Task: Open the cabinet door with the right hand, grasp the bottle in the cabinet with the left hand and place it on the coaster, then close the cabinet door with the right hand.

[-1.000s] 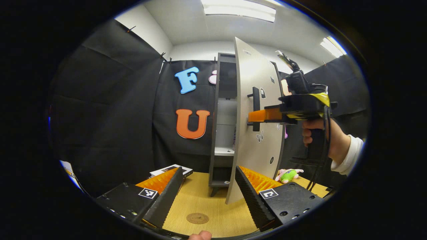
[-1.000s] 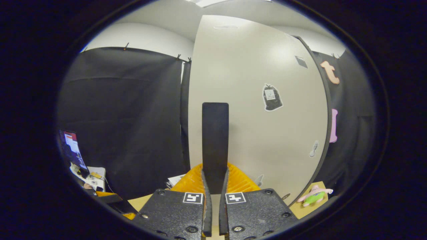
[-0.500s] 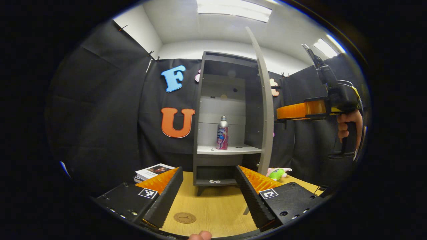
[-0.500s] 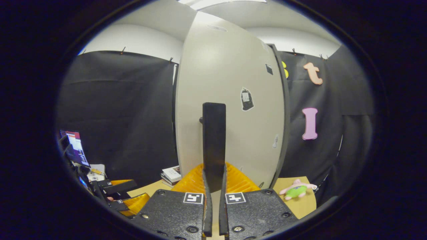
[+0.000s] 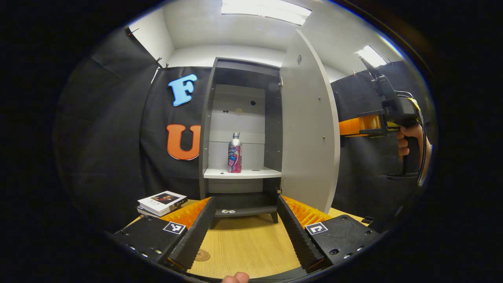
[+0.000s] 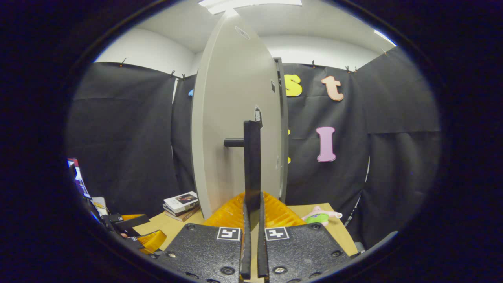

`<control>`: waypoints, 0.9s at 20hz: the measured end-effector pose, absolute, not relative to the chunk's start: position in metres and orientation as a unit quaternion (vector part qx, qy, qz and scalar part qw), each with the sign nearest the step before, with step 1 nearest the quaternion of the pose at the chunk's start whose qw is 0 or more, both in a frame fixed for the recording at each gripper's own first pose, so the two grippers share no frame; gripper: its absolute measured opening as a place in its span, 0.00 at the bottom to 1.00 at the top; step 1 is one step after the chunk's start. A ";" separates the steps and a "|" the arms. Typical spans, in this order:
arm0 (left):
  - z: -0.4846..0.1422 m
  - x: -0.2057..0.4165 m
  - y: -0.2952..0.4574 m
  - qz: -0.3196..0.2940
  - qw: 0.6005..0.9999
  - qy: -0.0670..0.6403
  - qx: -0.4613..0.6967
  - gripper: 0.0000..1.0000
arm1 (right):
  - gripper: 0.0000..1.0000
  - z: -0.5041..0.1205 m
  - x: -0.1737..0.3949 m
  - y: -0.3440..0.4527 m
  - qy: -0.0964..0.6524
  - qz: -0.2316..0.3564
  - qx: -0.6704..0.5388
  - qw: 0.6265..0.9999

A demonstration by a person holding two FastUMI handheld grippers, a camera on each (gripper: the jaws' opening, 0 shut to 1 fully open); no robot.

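The grey cabinet [image 5: 207,129] stands with its door [image 5: 310,133] swung wide. A silver bottle with a pink label [image 5: 234,153] stands upright on the white middle shelf [image 5: 251,173]. My left gripper [image 5: 245,202] is open and held back over the wooden table, in line with the bottle. Its left finger partly covers the round coaster [image 5: 201,255]. In the right gripper view my right gripper [image 6: 252,198] is shut on the black door handle [image 6: 252,157] on the door [image 6: 232,118]. The same gripper [image 5: 355,126] shows at the door's far side, held by a hand [image 5: 408,141].
A stack of books [image 5: 162,202] lies on the table left of the cabinet. A green and pink plush toy [image 6: 320,215] sits on the table [image 6: 338,232] beyond the door. Black cloth walls close in the booth.
The door has swung from partly open to wide open, drawn by my right gripper on the handle. The bottle and the shelf have come into the left gripper view.
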State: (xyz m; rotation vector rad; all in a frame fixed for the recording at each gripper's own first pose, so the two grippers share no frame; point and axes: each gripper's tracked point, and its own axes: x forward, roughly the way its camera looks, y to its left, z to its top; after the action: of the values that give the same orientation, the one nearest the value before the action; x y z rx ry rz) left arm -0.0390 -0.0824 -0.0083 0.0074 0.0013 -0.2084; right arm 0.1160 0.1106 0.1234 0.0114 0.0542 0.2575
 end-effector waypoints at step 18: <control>-0.014 -0.034 -0.082 -0.094 0.996 0.006 0.011 0.94 | 0.04 0.119 0.098 0.023 0.015 0.080 0.034 0.996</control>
State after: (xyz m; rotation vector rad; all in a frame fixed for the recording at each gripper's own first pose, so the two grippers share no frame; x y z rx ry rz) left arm -0.0343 -0.0817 -0.0139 0.0211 0.0110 -0.1875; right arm 0.0982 0.0226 0.1188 0.0681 0.0310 0.1603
